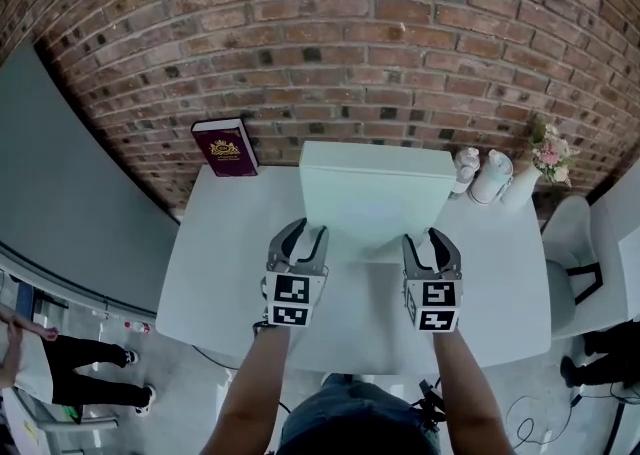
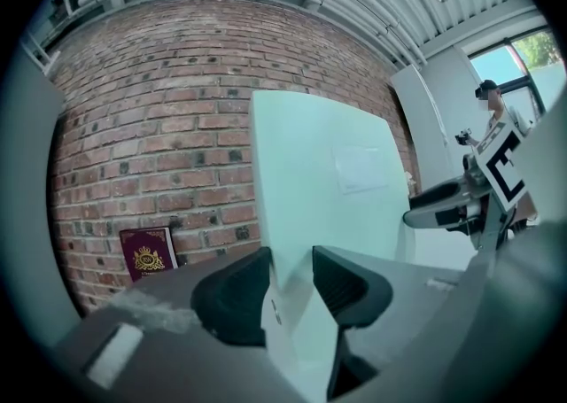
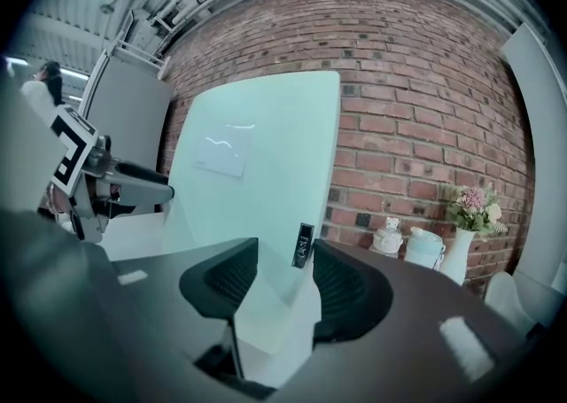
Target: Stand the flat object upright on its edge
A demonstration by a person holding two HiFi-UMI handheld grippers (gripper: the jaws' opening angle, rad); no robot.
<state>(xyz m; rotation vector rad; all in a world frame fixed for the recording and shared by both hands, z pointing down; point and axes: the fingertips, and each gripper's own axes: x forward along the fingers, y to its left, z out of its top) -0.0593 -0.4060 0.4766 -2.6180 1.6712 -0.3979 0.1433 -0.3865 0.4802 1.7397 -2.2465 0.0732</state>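
Pale panel (image 1: 375,188) near upright, facing brick wall (image 1: 330,43), long axis parallel to it; left claw (image 1: 305,234), right claw (image 1: 425,237) part-open, each clamping panel's lower corner.

The flat board (image 1: 375,193) is pale mint-white; the bench (image 1: 220,273) white; the book (image 1: 224,147) maroon with a gold crest; the wall (image 1: 350,43) red-brown brick; the flowers (image 1: 551,153) perhaps pink.

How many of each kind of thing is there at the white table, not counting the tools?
Pale green board: 1
Maroon book: 1
White jars: 2
Vase of flowers: 1
Total: 5
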